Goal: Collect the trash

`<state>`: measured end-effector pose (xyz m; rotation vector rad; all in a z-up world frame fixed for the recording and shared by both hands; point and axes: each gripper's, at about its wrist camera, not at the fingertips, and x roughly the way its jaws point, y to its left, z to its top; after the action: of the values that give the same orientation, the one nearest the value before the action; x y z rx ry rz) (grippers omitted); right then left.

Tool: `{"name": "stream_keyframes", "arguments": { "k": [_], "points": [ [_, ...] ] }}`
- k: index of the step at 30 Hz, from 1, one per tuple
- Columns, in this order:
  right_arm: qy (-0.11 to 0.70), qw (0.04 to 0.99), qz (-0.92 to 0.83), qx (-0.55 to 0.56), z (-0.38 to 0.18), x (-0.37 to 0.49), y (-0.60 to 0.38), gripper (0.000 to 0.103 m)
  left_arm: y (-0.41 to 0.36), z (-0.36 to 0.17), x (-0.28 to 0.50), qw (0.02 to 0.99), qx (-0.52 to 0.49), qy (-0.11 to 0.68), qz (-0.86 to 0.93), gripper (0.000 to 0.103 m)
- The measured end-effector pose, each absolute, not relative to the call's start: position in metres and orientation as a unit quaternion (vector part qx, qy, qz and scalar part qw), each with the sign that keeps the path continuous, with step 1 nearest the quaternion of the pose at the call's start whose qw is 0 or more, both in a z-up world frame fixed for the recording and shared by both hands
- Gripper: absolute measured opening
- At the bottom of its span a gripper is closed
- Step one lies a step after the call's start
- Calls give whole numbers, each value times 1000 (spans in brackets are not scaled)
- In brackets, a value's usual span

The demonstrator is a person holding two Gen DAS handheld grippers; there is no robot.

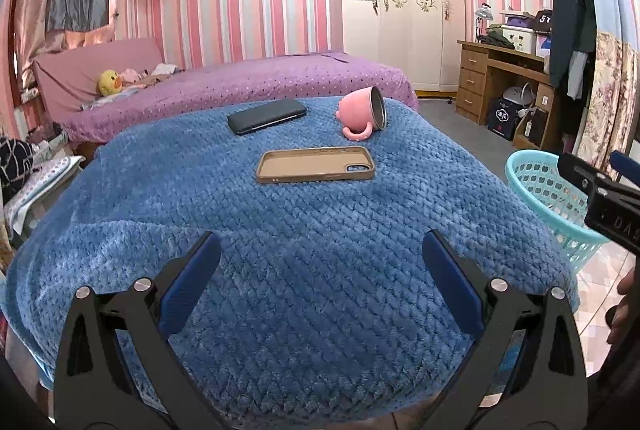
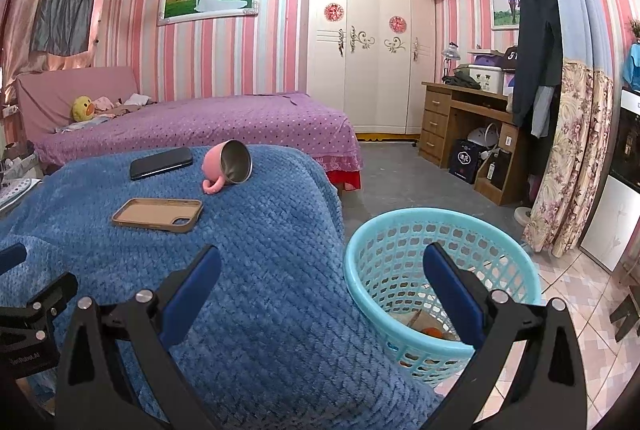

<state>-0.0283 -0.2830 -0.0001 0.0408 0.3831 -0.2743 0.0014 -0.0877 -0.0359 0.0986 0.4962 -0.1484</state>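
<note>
Hovering over the blue blanket [image 1: 320,270], the left gripper [image 1: 320,282] has its jaws spread wide with nothing between them, and the right gripper [image 2: 320,286] is just as open and empty above the edge of the turquoise basket [image 2: 360,254]. That basket stands on the floor beside the blanket with some scraps [image 2: 424,326] in its bottom. A tan phone case [image 1: 316,163], a black phone [image 1: 266,115] and a tipped pink mug [image 1: 362,113] lie further along the blanket.

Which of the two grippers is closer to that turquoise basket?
Right. The right gripper hangs at the turquoise basket rim, one finger over it; the left gripper sits over the blue blanket, further away.
</note>
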Motion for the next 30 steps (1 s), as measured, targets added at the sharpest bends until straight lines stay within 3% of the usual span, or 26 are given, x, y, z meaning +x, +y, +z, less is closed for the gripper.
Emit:
{"name": "stream_keyframes", "arguments": {
  "k": [30],
  "points": [
    [192, 974, -115, 18, -1, -24, -278, 99, -71, -25, 9, 970, 24, 234, -64, 98]
  ]
}}
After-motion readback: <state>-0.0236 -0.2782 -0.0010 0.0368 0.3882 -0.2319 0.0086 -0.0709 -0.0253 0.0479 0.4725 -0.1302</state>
